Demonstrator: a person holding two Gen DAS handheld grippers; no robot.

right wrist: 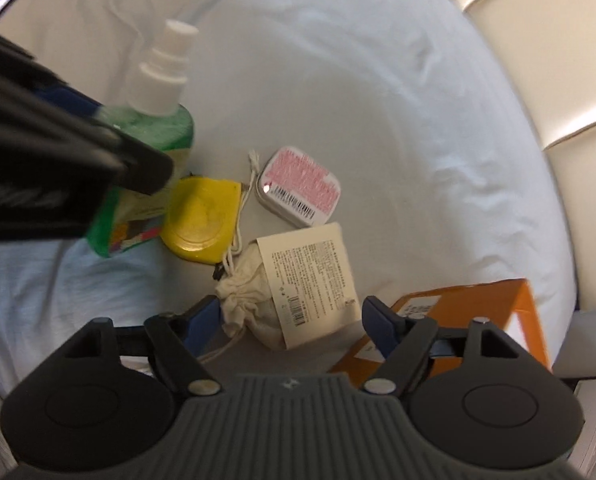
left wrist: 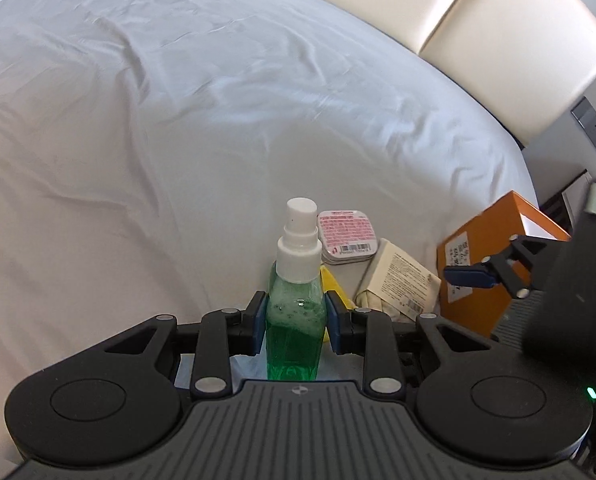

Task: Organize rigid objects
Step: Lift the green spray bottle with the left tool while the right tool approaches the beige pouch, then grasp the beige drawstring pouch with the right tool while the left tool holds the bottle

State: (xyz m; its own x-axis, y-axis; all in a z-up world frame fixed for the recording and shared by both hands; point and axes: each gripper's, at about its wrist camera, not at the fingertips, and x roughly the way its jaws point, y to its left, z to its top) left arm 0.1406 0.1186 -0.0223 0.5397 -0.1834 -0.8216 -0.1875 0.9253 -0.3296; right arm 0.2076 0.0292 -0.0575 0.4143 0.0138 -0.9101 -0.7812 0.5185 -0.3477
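Left gripper [left wrist: 296, 322] pinching green spray bottle [left wrist: 294, 320] at body; slick plastic, may slip or tip. Right gripper [right wrist: 292, 320] spread above cloth pouch [right wrist: 258, 316]; could snag drawstring, nudge orange box [right wrist: 477, 304].

bed [left wrist: 178, 120]: white rumpled sheet | headboard [left wrist: 477, 12]: cream padded panels, brightly lit

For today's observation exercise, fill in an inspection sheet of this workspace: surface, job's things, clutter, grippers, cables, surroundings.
Surface: white bed sheet, wrinkled.
Job's things: green spray bottle, yellow disc, pink-labelled tin, cloth pouch with paper tag, orange box.
Clutter: nothing seen.
Grippers: left gripper shut on the spray bottle; right gripper open above the pouch.
Cables: nothing seen; only the pouch's drawstring.
Surroundings: cream padded headboard.
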